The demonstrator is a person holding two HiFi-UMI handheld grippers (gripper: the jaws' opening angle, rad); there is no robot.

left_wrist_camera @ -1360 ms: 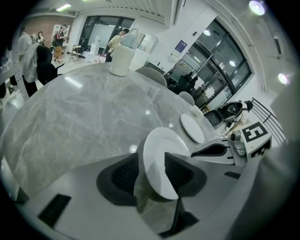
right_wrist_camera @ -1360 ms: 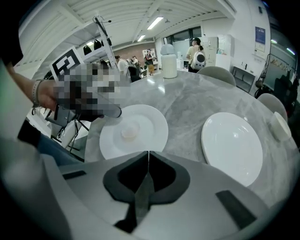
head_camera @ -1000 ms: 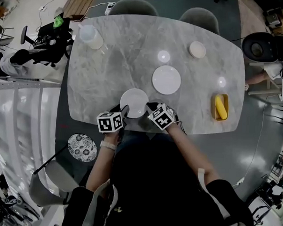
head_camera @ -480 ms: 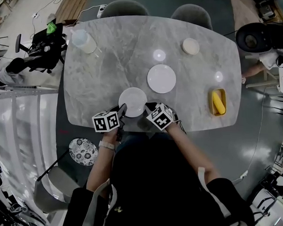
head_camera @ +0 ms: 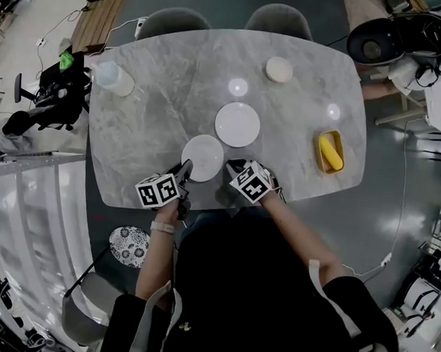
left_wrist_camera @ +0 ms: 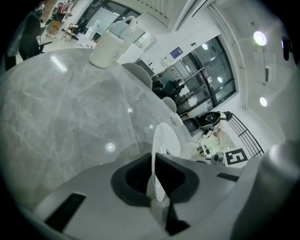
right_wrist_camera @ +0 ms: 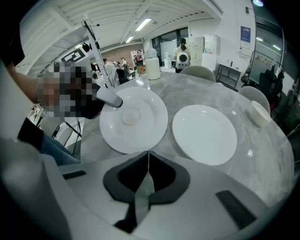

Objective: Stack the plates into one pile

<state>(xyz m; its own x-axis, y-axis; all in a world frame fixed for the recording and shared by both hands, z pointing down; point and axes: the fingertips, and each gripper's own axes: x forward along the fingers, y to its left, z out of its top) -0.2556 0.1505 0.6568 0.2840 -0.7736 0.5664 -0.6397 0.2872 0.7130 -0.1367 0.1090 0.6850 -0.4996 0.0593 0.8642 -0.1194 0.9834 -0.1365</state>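
Observation:
Two white plates lie on the grey marble table (head_camera: 142, 139). The smaller plate (head_camera: 203, 158) is nearer me, and the larger plate (head_camera: 237, 124) sits just beyond it to the right. My left gripper (head_camera: 185, 168) has just been closing and is now shut on the smaller plate's near-left rim. In the left gripper view that plate (left_wrist_camera: 164, 140) runs edge-on between the pads. My right gripper (head_camera: 233, 167) hangs by the plate's near-right side, shut with nothing in it. In the right gripper view the smaller plate (right_wrist_camera: 133, 119) and the larger plate (right_wrist_camera: 204, 133) lie ahead of the right gripper (right_wrist_camera: 149, 155).
A small cream bowl (head_camera: 279, 69) sits at the far right and a pale jug (head_camera: 114, 78) at the far left. A yellow tray (head_camera: 328, 152) holds a yellow object at the right edge. Two chairs (head_camera: 171, 20) stand behind the table, and a patterned round seat (head_camera: 128, 246) is on the floor at my left.
The left gripper's jaws have closed onto the smaller plate's rim. Both grippers have shifted slightly along the table's near edge.

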